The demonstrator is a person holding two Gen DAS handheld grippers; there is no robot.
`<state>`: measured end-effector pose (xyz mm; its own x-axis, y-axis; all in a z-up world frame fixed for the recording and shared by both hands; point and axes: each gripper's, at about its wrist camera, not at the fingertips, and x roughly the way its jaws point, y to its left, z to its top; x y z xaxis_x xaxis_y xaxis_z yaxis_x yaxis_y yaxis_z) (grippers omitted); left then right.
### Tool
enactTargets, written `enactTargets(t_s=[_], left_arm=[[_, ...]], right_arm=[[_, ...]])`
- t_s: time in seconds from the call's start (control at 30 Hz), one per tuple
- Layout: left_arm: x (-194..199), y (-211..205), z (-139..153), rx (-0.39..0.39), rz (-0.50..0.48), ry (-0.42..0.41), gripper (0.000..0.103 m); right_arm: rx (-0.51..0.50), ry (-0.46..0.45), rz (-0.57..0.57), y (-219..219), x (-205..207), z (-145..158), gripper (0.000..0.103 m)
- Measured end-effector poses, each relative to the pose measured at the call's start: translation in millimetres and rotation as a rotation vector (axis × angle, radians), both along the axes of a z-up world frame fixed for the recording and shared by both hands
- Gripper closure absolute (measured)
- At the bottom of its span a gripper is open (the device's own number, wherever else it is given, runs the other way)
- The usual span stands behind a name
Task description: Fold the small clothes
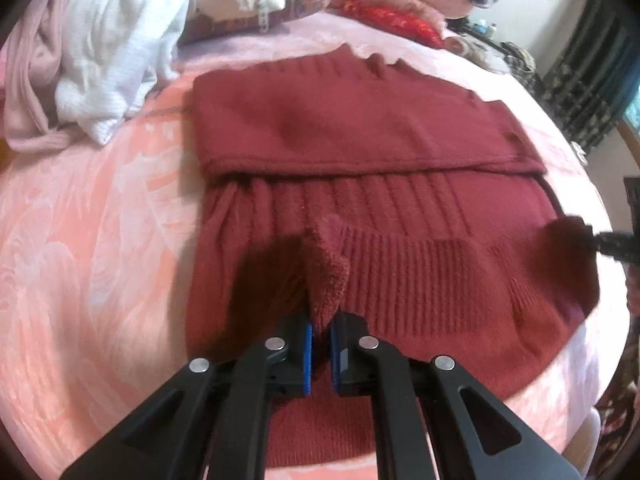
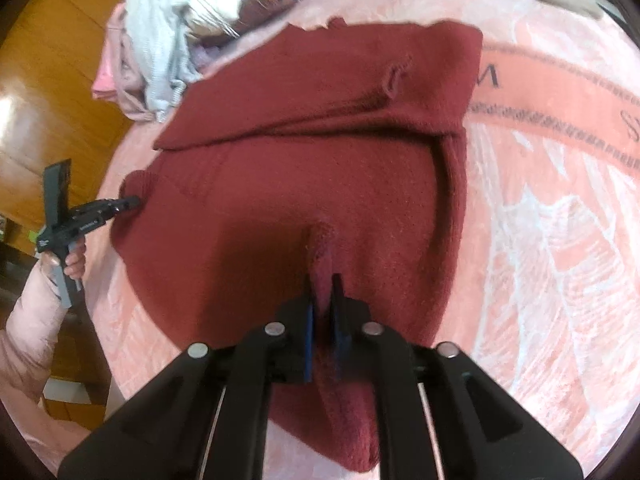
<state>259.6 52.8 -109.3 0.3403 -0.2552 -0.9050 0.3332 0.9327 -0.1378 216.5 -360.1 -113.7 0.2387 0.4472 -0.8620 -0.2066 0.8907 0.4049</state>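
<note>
A dark red knit sweater [image 1: 340, 128] lies flat on a pink patterned bedspread [image 1: 100, 220], its far part folded over toward me in a straight band. My left gripper [image 1: 321, 320] is shut on a raised pinch of the ribbed near edge. In the right wrist view the same sweater [image 2: 320, 184] fills the middle, and my right gripper [image 2: 323, 280] is shut on a pinched ridge of its fabric. The left gripper [image 2: 136, 201], held by a hand in a pink sleeve, touches the sweater's left corner. The right gripper's tip [image 1: 590, 236] shows at the sweater's right edge.
A pile of white and pale pink clothes [image 1: 100, 60] lies at the back left of the bed. Patterned pillows and a red cloth [image 1: 392, 20] lie along the far side. A wooden floor [image 2: 48, 100] runs beyond the bed's left edge.
</note>
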Motion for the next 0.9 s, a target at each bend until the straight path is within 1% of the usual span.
enactTargets(t_s=[0.03,0.07,0.1,0.13,0.17,0.2,0.23,0.27,0.3,0.33,0.37,0.4,0.43,0.47,0.5,0.6,0.73,0.83,0.9], left_arm=[[5.0,-2.6,-3.2,0.009,0.006,0.005,0.096],[7.4,-4.4,-5.3,0.016,0.010,0.007,0.096],[9.3,-6.0,-7.0,0.023,0.010,0.009,0.094],[12.2,-9.0,-9.0,0.037,0.006,0.010,0.093],[14.3,-11.3,-9.8,0.052,0.007,0.006,0.085],[15.6,-12.4,-10.2,0.062,0.010,0.001,0.070],[17.7,-14.6,-11.3,0.068,0.004,0.001,0.063],[19.9,-16.1,-12.2,0.075,0.001,-0.002,0.058],[21.6,-19.4,-14.2,0.089,-0.002,-0.004,0.058],[22.3,-21.0,-15.8,0.096,-0.007,-0.003,0.059],[22.7,-23.1,-17.0,0.102,-0.010,-0.003,0.061],[21.7,-25.4,-17.4,0.108,-0.016,-0.008,0.071],[20.2,-26.5,-16.5,0.110,-0.023,-0.010,0.077],[18.6,-27.0,-15.5,0.114,-0.028,-0.013,0.090],[16.4,-27.0,-13.6,0.115,-0.031,-0.020,0.096],[5.8,-22.4,-3.6,0.080,-0.036,-0.047,0.097],[-14.3,-7.6,25.4,0.006,-0.013,-0.146,0.097],[-17.5,4.4,44.5,-0.035,0.032,-0.189,0.097],[-15.3,9.2,54.5,-0.043,0.058,-0.213,0.097]], right_arm=[[-0.008,0.007,-0.004,0.1,1.8,-3.0,0.086],[-0.013,0.018,-0.008,1.8,4.8,-6.3,0.075],[-0.018,0.025,-0.011,2.9,7.8,-8.8,0.069],[-0.030,0.031,-0.013,3.1,8.7,-11.2,0.055],[-0.041,0.039,-0.010,4.6,10.5,-14.4,0.049],[-0.054,0.046,-0.001,5.9,11.6,-18.0,0.049],[-0.065,0.051,0.005,6.8,12.3,-20.3,0.048],[-0.075,0.049,0.012,9.1,12.2,-22.1,0.047],[-0.077,0.043,0.018,11.6,12.6,-21.9,0.047],[-0.083,0.037,0.024,12.6,11.2,-20.6,0.054],[-0.096,0.029,0.034,14.4,9.1,-19.8,0.067],[-0.097,0.028,0.041,15.4,7.8,-19.3,0.075],[-0.086,0.028,0.044,14.0,5.2,-17.9,0.089],[-0.077,0.026,0.042,11.1,3.6,-16.5,0.096],[-0.063,0.024,0.038,8.3,2.7,-14.4,0.096],[0.008,-0.017,0.020,-0.9,-5.6,-0.5,0.097],[0.118,-0.098,0.007,-11.9,-21.0,26.5,0.097],[0.144,-0.142,-0.005,-17.3,-26.1,44.6,0.097],[0.157,-0.177,-0.018,-21.5,-21.4,60.7,0.097]])
